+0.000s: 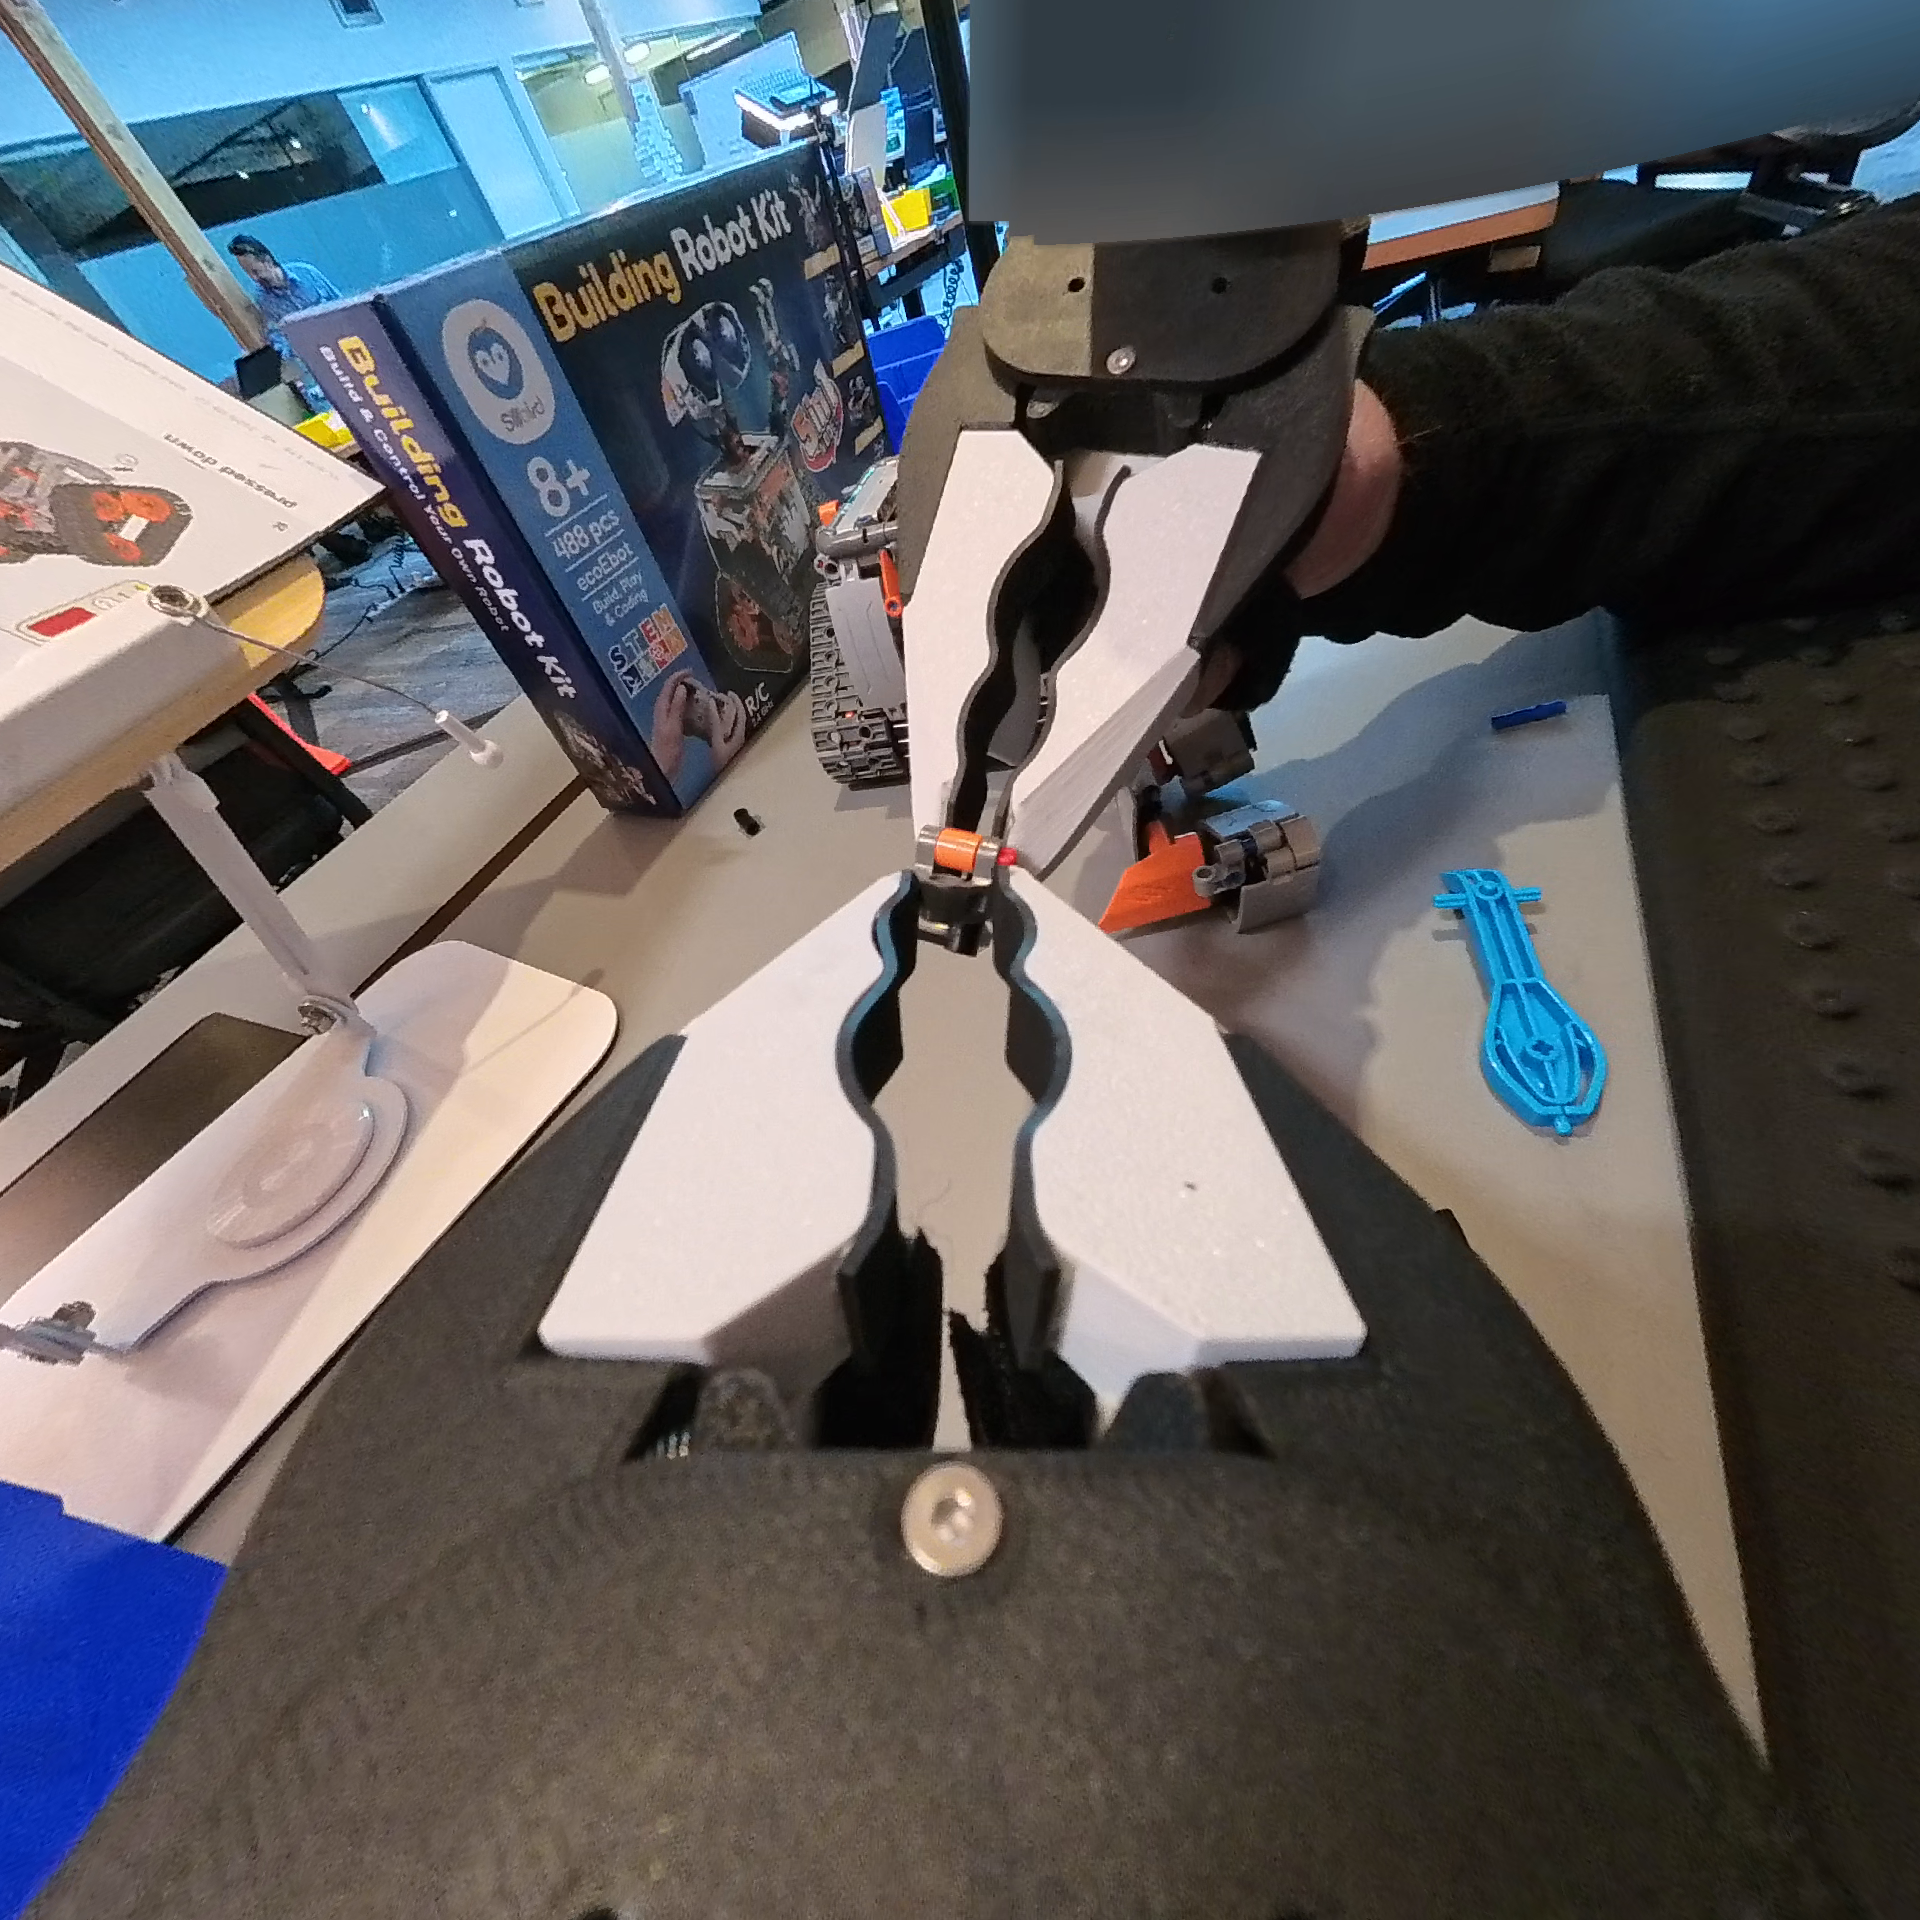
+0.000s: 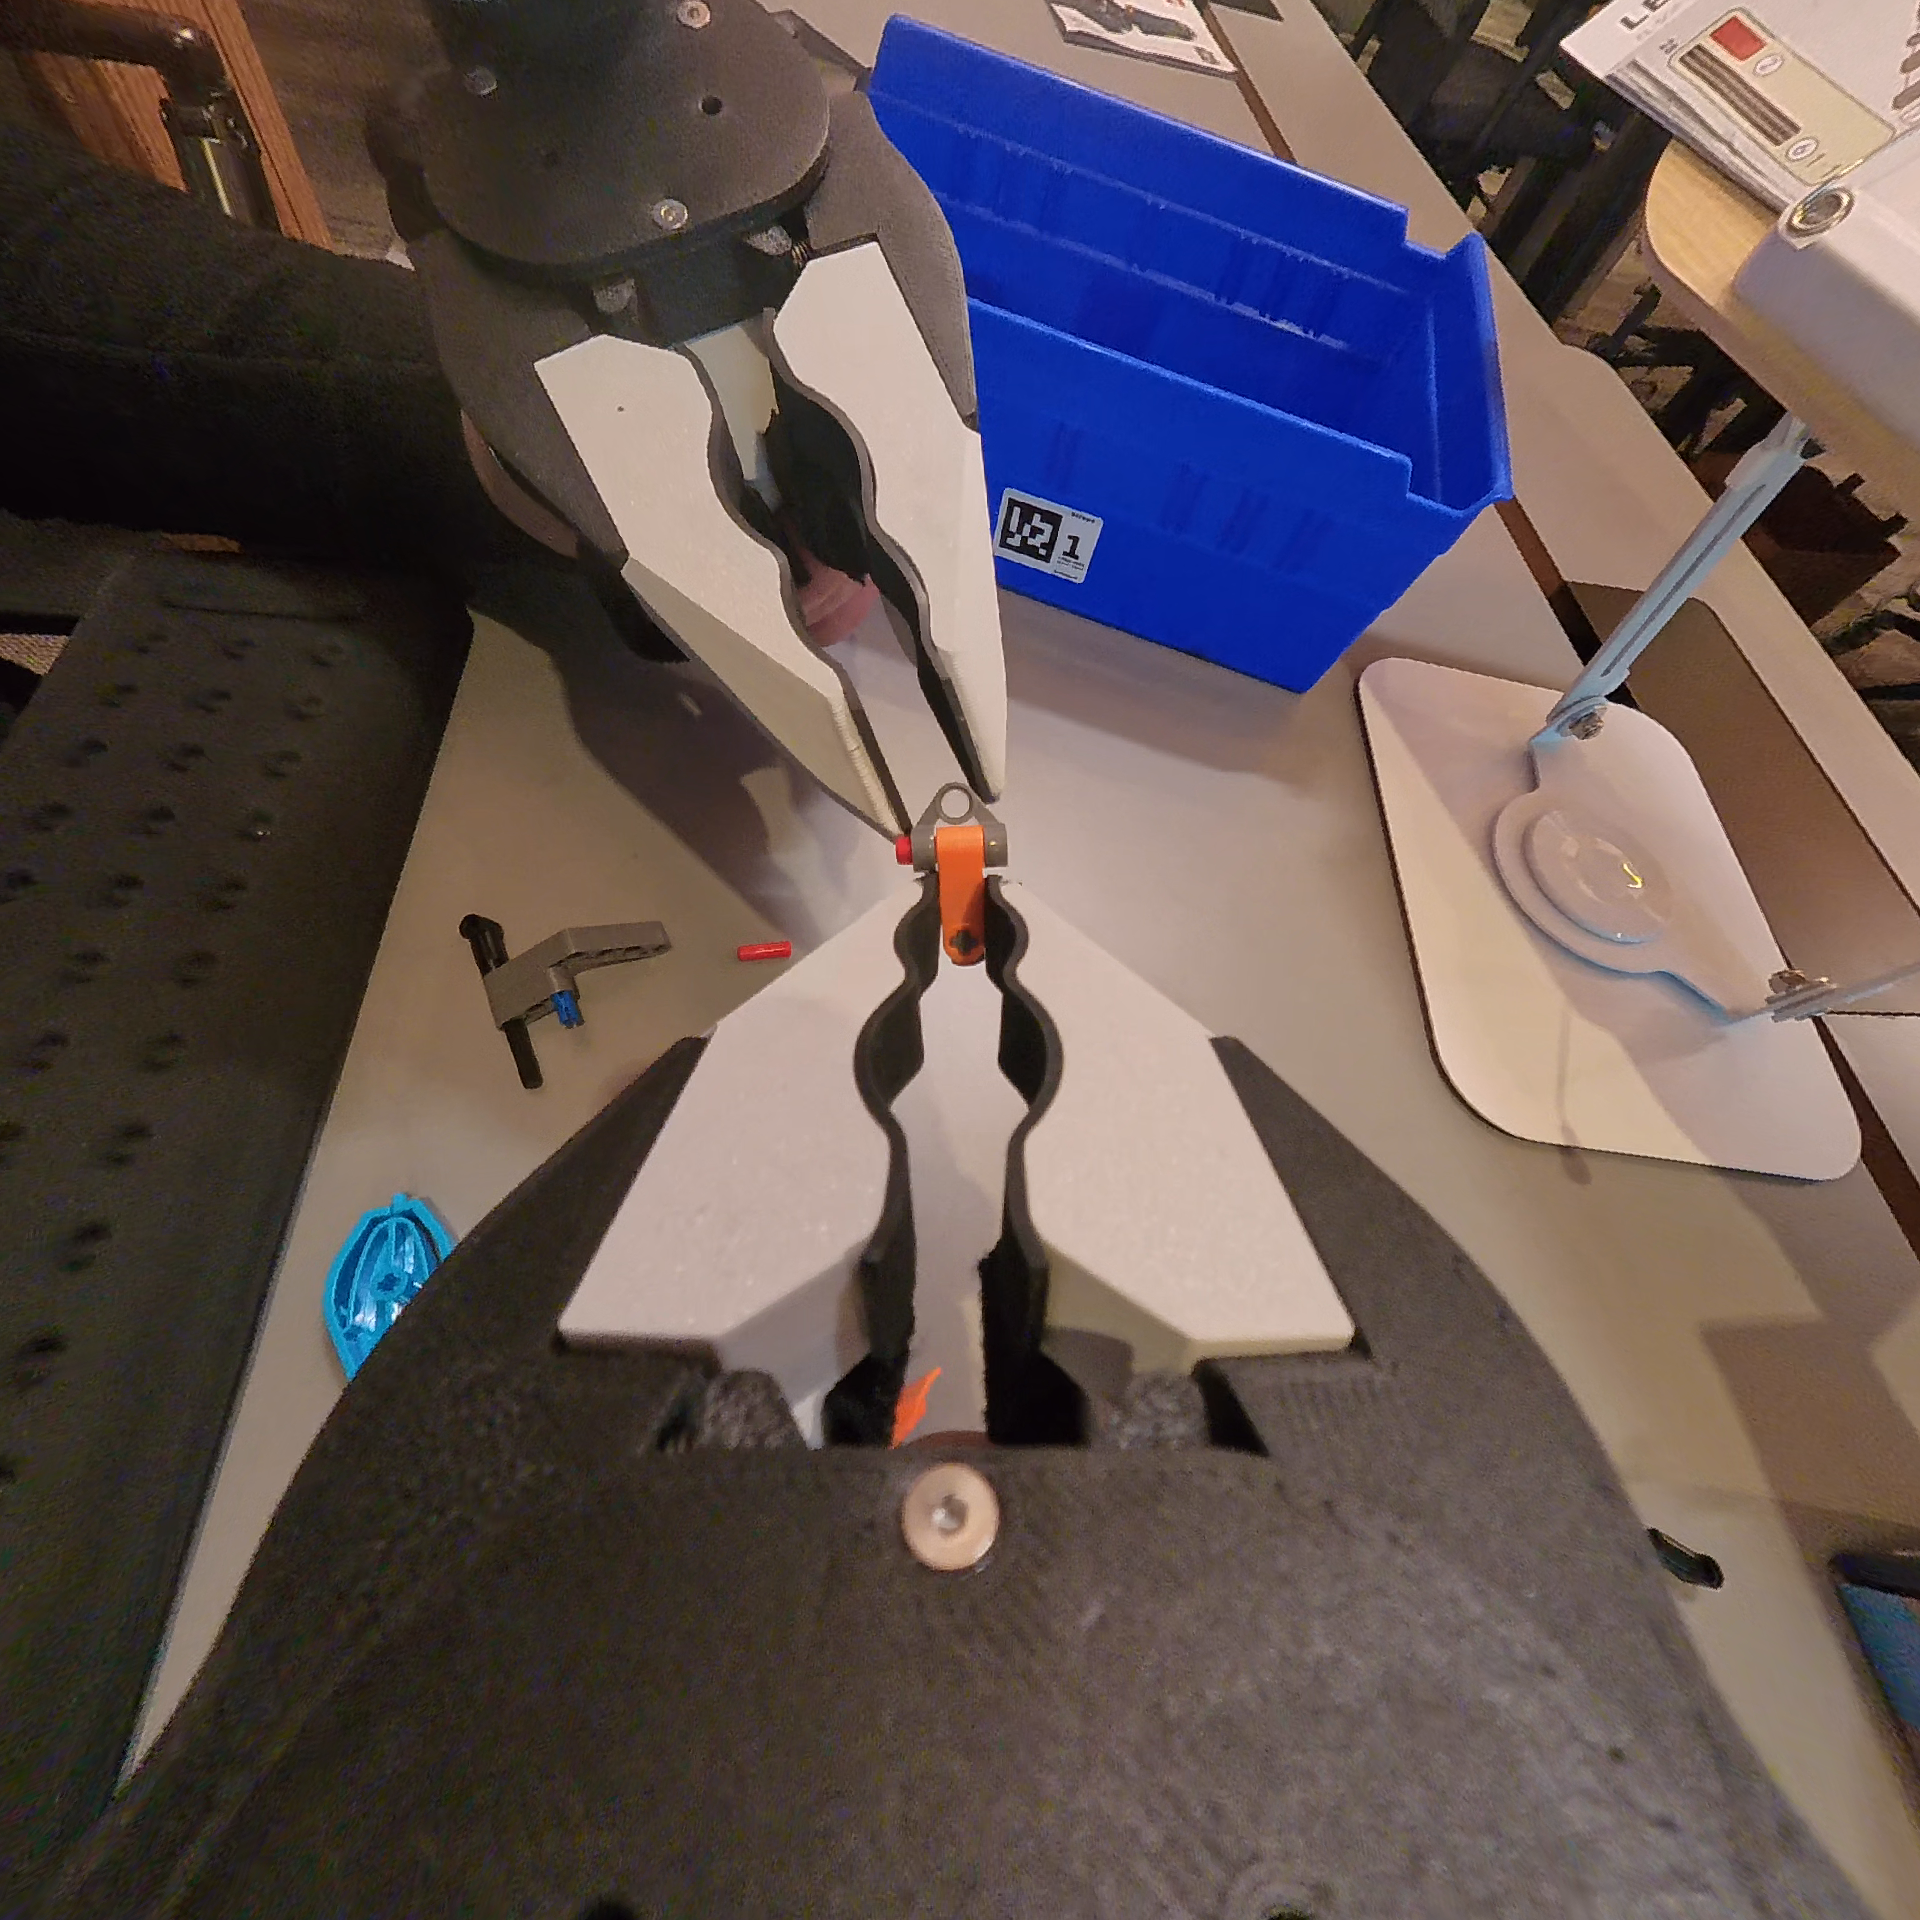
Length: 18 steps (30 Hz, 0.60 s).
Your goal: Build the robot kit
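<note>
Both tools pinch one tiny orange-and-grey brick piece (image 1: 954,854) tip-to-tip, left tool (image 1: 951,904) clenched opposite right tool (image 2: 961,914), probably steadying it above the bench (image 2: 1195,831).

Grey table (image 2: 1195,831) bore a blue bin (image 2: 1226,416), white stand base (image 2: 1621,987), kit box (image 1: 644,520), blue tool (image 1: 1527,1018), loose bricks (image 2: 551,977), black mat (image 2: 156,883)

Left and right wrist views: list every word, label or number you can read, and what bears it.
I will not quote wording; bearers only.
Dark blue kit box: large printed lettering, numbers.
White instruction sheet: small print.
Blue bin: white code sticker.
Orange and grey piece: none.
</note>
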Motion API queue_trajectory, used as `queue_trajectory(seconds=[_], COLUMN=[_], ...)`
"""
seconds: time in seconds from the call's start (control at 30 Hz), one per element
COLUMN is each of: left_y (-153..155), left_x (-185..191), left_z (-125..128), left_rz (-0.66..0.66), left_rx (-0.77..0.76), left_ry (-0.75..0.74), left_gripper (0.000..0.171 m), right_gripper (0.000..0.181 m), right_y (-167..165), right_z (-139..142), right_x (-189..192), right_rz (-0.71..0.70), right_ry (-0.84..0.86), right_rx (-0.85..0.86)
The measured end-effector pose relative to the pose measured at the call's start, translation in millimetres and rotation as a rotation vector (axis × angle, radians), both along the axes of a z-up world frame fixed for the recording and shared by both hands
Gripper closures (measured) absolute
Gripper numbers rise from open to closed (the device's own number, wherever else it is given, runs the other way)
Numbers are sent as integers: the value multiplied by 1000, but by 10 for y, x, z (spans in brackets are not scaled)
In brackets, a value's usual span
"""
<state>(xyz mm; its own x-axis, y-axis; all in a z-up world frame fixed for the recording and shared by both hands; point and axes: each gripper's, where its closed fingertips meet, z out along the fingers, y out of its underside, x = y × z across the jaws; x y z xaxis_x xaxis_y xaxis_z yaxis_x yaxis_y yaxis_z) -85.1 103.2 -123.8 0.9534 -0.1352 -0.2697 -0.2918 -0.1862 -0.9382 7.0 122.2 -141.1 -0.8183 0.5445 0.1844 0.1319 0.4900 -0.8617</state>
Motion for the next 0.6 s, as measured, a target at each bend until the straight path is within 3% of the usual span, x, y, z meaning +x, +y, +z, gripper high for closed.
queue_trajectory(seconds=[0.6], left_y=[-106], left_x=[-566], left_z=[38], left_rz=[-2], left_rx=[7], left_ry=[-17], left_gripper=[159], right_gripper=[176], right_y=[1], right_z=[15], right_x=[-2], right_rz=[-1], right_ry=[1], right_rx=[-11])
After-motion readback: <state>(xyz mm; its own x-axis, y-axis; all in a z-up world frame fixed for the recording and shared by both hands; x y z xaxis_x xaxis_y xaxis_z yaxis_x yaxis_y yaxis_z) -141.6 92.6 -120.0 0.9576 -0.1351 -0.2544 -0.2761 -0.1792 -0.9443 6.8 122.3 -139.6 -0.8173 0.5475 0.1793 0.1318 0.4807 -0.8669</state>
